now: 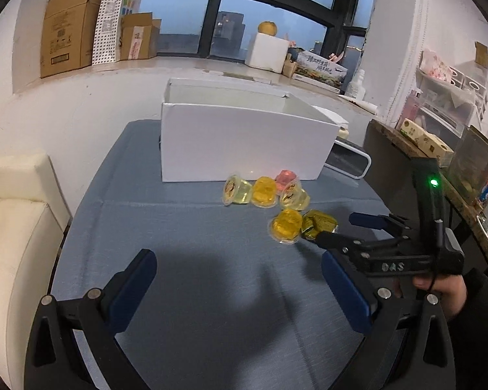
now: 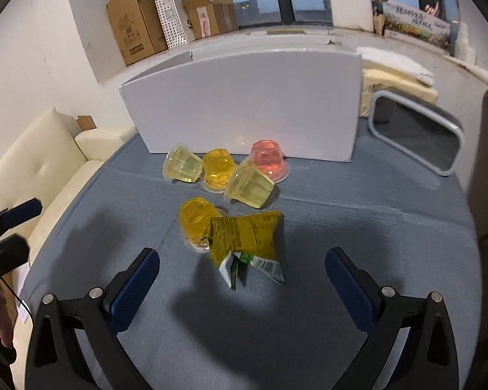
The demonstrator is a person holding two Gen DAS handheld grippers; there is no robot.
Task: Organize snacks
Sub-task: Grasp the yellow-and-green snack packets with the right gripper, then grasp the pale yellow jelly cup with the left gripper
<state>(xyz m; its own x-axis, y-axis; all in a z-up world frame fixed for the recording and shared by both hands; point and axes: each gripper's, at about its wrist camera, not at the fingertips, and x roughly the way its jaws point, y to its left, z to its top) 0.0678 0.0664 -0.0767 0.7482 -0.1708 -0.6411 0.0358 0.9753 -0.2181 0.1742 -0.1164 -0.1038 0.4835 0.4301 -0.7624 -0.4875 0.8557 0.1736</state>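
Several jelly cups lie on the blue-grey table in front of a white open box [image 1: 244,143] [image 2: 244,104]: two pale yellow ones [image 2: 183,164] [image 2: 252,187], two orange ones [image 2: 216,170] [image 2: 196,219] and a pink one [image 2: 269,161]. A green-yellow snack packet [image 2: 244,237] [image 1: 318,224] lies against the nearer orange cup [image 1: 286,226]. My right gripper [image 2: 242,284] [image 1: 336,227] is open, its fingers either side of the packet, just short of it. My left gripper [image 1: 239,279] is open and empty over bare table, nearer than the snacks.
A white-framed mirror [image 2: 416,133] lies right of the box. A cream sofa [image 1: 13,227] is left of the table. A wooden shelf [image 1: 439,162] with clutter stands at the right. Cardboard boxes [image 1: 68,29] sit on the window sill behind.
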